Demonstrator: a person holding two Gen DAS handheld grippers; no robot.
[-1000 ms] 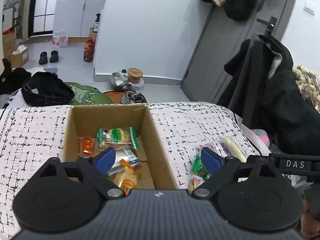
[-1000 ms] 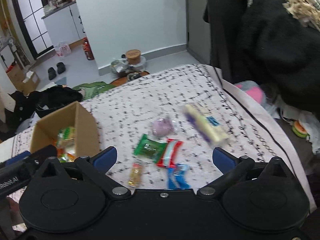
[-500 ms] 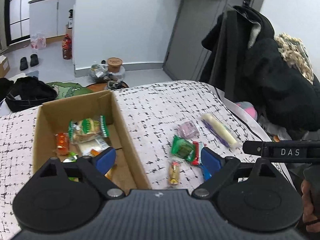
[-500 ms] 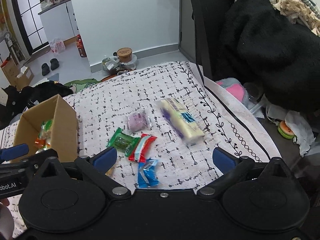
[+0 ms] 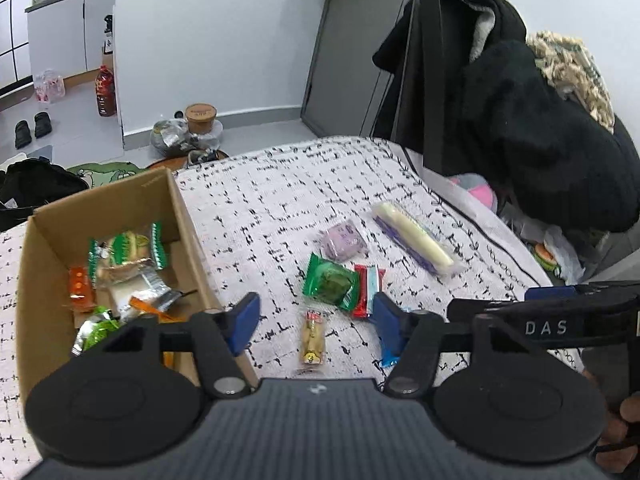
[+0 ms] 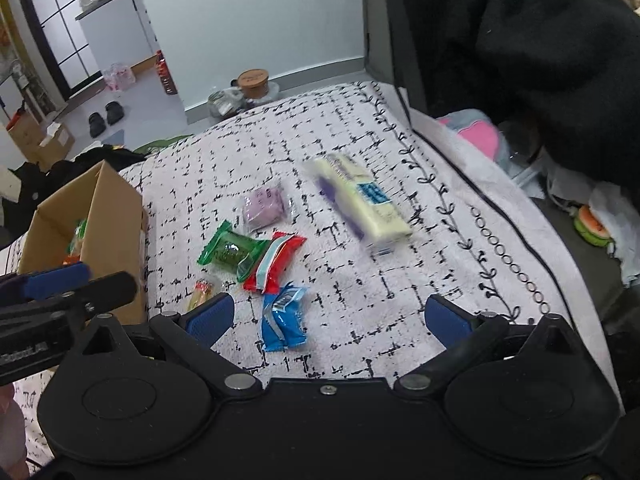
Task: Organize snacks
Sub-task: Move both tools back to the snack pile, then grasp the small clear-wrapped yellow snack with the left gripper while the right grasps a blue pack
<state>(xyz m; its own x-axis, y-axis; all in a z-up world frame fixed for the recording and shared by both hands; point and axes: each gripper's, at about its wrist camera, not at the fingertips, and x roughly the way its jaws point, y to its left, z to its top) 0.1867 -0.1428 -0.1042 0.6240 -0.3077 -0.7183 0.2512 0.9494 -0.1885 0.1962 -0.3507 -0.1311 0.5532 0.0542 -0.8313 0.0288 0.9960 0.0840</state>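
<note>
We have several snacks in the box [image 5: 182, 216] already; six packets [image 5: 330, 286] lie loose on the cloth [image 5: 280, 200] beside it; our left tongs [image 5: 314, 316] are closing over the yellow packet [image 5: 313, 336], not yet pinching; right tongs [image 6: 328, 316] gape empty.

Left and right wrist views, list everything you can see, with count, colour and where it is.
cardboard box: one, brown, left on the cloth, snacks inside
green packet: one, beside the red packet
purple packet: one, farther back
long pale bar: one, cream, right
small yellow snack: one, between the left fingers
blue packet: one, nearest the right gripper
patterned cloth: one, white and black
left gripper: closing, nothing pressed
right gripper: open
</note>
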